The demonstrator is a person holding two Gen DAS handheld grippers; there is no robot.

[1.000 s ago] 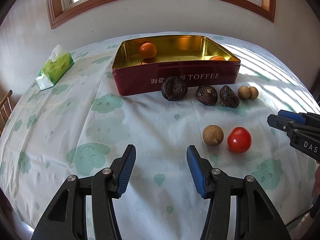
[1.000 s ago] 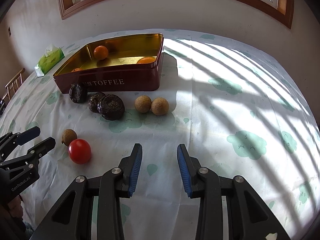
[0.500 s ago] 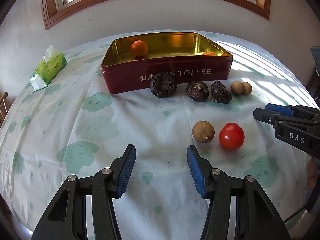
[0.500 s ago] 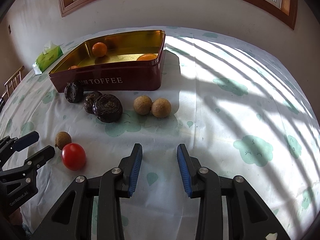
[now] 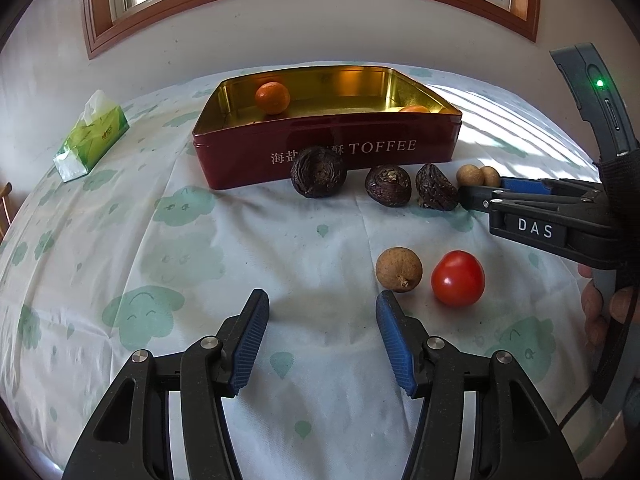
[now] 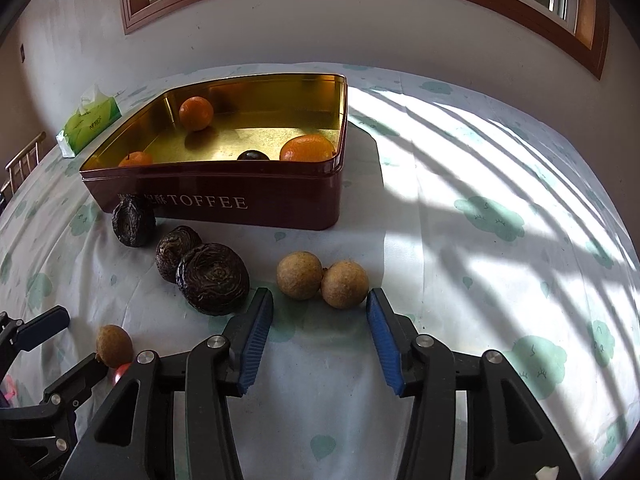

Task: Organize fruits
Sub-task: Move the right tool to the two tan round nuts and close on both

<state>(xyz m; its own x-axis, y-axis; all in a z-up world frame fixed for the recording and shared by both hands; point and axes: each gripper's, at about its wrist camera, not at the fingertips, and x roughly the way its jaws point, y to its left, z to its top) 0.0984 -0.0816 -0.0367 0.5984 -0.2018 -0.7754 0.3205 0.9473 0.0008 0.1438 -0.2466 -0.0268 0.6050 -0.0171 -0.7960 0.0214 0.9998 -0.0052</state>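
Observation:
Two tan longans [image 6: 300, 276] [image 6: 345, 284] lie side by side just ahead of my right gripper [image 6: 319, 300], untouched; its jaws are opening. In the left wrist view that gripper [image 5: 486, 192] reaches in from the right beside the pair [image 5: 468, 174]. My left gripper [image 5: 322, 308] is open and opening slightly, with nothing between its fingers. A third longan [image 5: 399, 270] and a red tomato [image 5: 458, 278] rest ahead and right of it. Three dark wrinkled fruits [image 5: 318, 171] [image 5: 387, 185] [image 5: 435, 187] line the front of the red toffee tin [image 5: 360, 160], which holds oranges [image 6: 196, 113] [image 6: 307, 148].
A green tissue pack [image 5: 92, 136] lies at the far left of the cloth-covered table [image 5: 200, 260]. A small dark fruit [image 6: 253, 156] and a third orange [image 6: 136, 159] sit in the tin. A person's hand [image 5: 600, 308] holds the right gripper. A wall and window stand behind.
My right gripper has moved forward up to the pair of longans and its jaws have spread wider. The left gripper has stayed about where it was.

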